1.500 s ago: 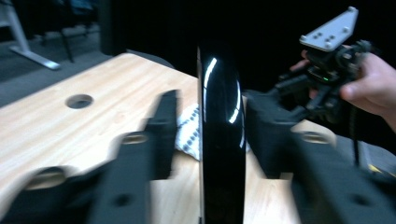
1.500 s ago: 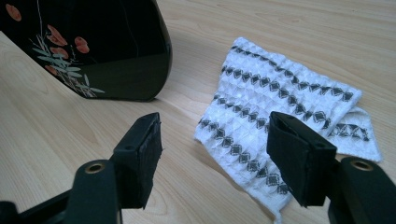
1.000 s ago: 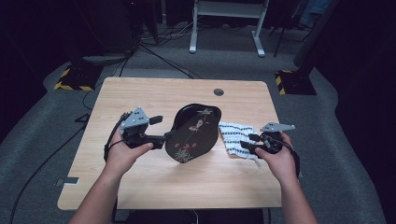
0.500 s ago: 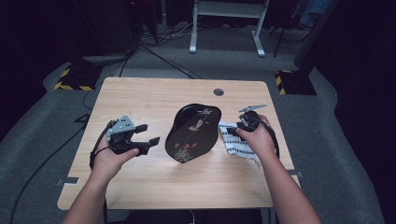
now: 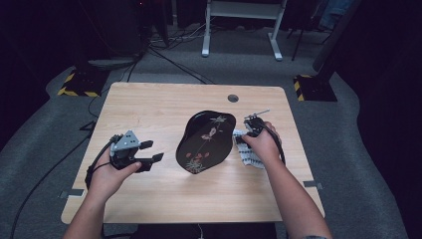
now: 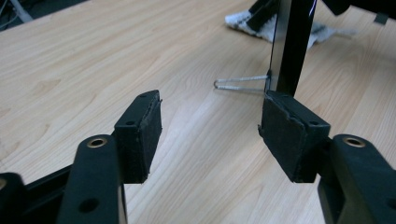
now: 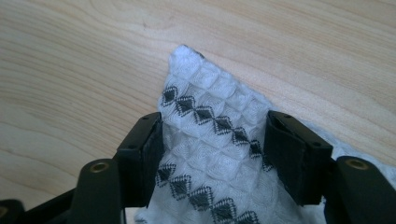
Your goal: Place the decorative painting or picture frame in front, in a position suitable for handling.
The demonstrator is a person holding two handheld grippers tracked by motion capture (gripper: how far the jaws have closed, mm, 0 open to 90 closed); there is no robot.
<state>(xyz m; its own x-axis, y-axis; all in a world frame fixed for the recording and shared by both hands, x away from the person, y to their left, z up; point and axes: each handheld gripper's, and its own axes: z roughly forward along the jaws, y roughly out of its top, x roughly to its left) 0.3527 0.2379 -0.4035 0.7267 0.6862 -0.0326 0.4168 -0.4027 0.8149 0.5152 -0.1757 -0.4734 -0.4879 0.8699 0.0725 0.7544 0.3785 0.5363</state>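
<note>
Right gripper (image 7: pixel 212 154) hangs low over the white patterned cloth (image 7: pixel 210 140) at centre frame, jaws apart and just opening, cloth between them; left gripper (image 5: pixel 149 158), jaws wide but just closing on nothing, sits lower left of the black lacquer tray (image 5: pixel 206 140)

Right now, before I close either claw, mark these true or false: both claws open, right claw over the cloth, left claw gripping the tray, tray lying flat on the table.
1. Both claws stand open. True: left claw, right claw.
2. The right claw straddles the white cloth. True; the pads are not pressing it.
3. The left claw grips the black tray. False: nothing is between its pads.
4. The tray lies flat on the table. False: it stands on edge, propped by a wire stand.
</note>
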